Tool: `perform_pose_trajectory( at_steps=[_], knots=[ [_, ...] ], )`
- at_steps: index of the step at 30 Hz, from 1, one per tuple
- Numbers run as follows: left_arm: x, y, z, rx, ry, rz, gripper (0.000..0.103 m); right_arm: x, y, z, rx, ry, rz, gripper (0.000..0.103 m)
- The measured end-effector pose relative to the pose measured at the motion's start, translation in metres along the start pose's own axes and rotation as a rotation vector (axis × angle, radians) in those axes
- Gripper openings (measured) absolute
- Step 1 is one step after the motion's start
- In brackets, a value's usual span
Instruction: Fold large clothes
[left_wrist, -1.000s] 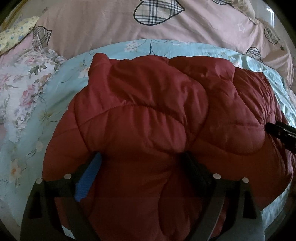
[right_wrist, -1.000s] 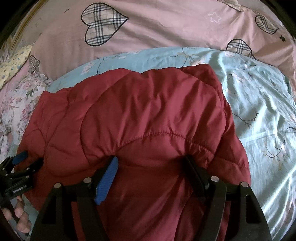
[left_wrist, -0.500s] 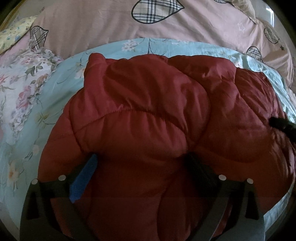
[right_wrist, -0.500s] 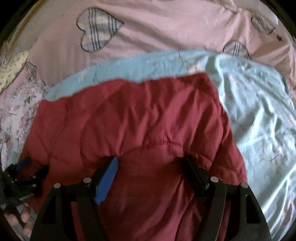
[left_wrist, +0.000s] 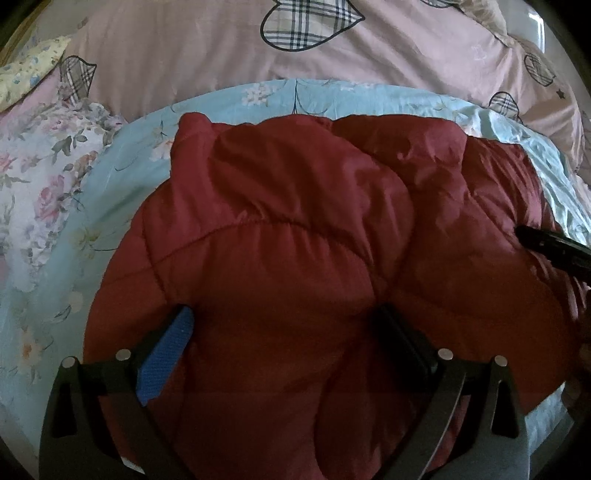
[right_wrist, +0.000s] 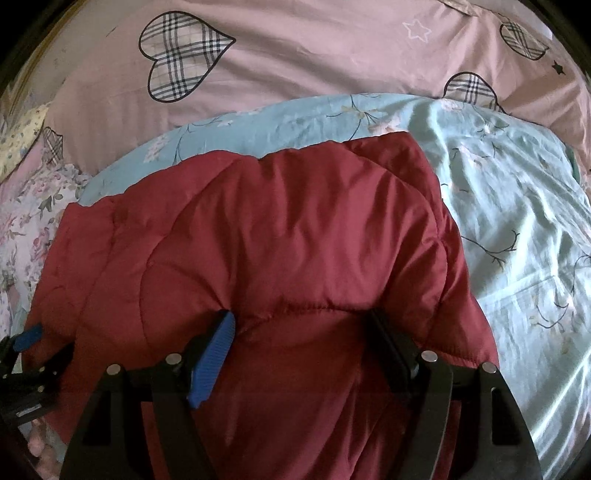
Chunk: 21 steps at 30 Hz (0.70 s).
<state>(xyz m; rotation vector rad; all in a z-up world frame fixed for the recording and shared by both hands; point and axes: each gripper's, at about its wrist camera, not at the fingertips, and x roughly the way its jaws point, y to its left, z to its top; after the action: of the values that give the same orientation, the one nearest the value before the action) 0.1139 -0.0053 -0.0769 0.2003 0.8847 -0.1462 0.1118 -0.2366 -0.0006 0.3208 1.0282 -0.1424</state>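
A dark red quilted puffer jacket lies bunched on a light blue floral bedsheet; it also shows in the right wrist view. My left gripper has its jaws spread wide around a thick fold of the jacket's near edge, and padding fills the gap. My right gripper holds another thick fold of the near edge the same way. The right gripper's tip shows at the right edge of the left wrist view. The left gripper shows at the lower left of the right wrist view.
A pink duvet with plaid hearts lies across the back of the bed. A floral white-and-pink cloth lies at the left. The blue sheet extends to the right of the jacket.
Both grippers keep their hold on the jacket's near edge. The jacket has shifted a little in view, its far edge slightly farther away. The right view was blurred half a second ago.
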Motion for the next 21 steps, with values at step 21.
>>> perform_pose_trajectory(
  at_steps=[21],
  knots=[
    [-0.043,-0.005,-0.029,-0.004,0.027,-0.074,0.099,-0.076,0.033,-0.057,-0.071,-0.014,0.062,0.076]
  ],
)
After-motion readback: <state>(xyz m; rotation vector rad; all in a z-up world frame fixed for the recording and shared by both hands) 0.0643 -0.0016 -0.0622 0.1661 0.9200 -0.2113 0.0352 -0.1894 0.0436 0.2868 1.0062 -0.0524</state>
